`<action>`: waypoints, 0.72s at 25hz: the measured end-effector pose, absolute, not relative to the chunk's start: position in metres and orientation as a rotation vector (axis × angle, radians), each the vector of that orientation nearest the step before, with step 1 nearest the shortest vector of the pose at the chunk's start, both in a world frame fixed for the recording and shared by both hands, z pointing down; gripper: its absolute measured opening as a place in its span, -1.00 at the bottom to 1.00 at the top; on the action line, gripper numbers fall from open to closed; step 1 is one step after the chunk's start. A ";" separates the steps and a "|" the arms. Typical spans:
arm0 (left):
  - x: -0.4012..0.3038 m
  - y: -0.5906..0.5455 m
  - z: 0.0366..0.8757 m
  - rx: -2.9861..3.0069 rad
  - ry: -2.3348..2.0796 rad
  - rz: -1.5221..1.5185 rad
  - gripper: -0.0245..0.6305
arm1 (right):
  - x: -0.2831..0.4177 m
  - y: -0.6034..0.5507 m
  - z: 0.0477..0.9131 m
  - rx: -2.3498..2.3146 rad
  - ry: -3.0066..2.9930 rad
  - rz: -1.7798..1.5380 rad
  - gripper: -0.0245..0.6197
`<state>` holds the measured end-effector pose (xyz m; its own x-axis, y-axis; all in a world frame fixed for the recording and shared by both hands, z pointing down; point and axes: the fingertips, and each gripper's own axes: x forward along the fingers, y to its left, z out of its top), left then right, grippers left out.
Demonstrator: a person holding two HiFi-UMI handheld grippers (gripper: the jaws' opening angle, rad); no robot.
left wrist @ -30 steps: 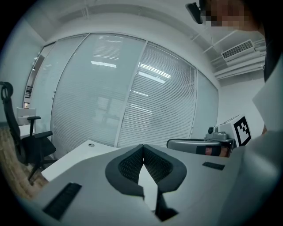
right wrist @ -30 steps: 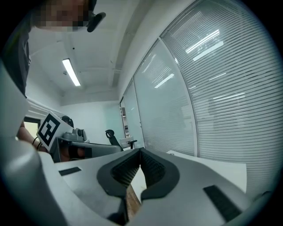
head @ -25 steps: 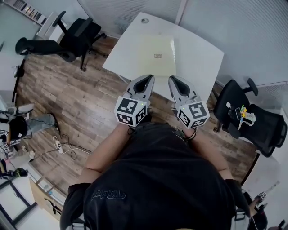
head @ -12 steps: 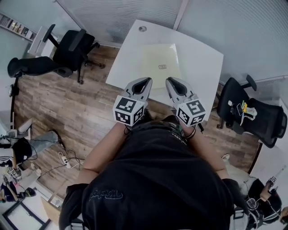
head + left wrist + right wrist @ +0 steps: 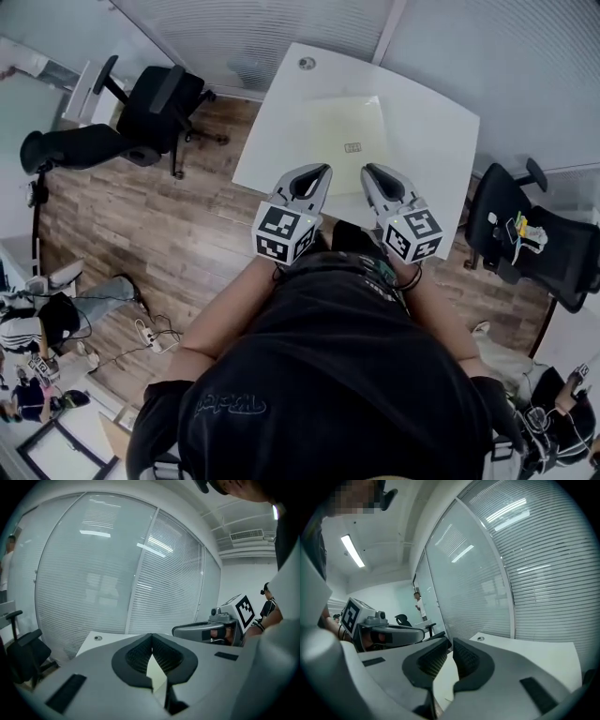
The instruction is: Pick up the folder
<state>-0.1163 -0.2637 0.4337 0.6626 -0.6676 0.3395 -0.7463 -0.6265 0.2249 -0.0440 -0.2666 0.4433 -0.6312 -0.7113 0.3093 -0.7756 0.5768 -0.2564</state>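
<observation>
A pale yellow-green folder lies flat on the white table, a small label near its near edge. Both grippers are held side by side over the table's near edge, just short of the folder. My left gripper is shut with nothing in it; in the left gripper view its jaws meet, with a strip of the folder showing below them. My right gripper is shut and empty too, its tips together above the tabletop. Each gripper view shows the other gripper alongside.
Black office chairs stand left of the table and to its right. A round grommet sits at the table's far corner. Glass walls with blinds run behind the table. Cables and a power strip lie on the wooden floor.
Both grippers have moved forward together towards the table, now reaching over its near edge close to the folder. Their jaws stayed shut.
</observation>
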 end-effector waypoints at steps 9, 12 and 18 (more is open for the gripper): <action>-0.113 -0.297 0.458 2.448 -1.156 0.320 -0.88 | -0.029 -0.304 0.467 1.196 -2.599 0.597 -0.68; -0.113 -0.315 0.472 2.419 -1.180 0.346 -0.88 | -0.023 -0.319 0.481 1.186 -2.583 0.615 -0.63; -0.102 -0.337 0.507 2.346 -1.199 0.427 -0.80 | 0.003 -0.341 0.514 1.144 -2.522 0.688 -0.46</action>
<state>-0.1025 -0.3367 0.5069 0.5701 -0.6738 0.4700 -0.8193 -0.5090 0.2640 0.0034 -0.3415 0.5136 -0.6440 -0.6254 0.4406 -0.7625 0.5715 -0.3034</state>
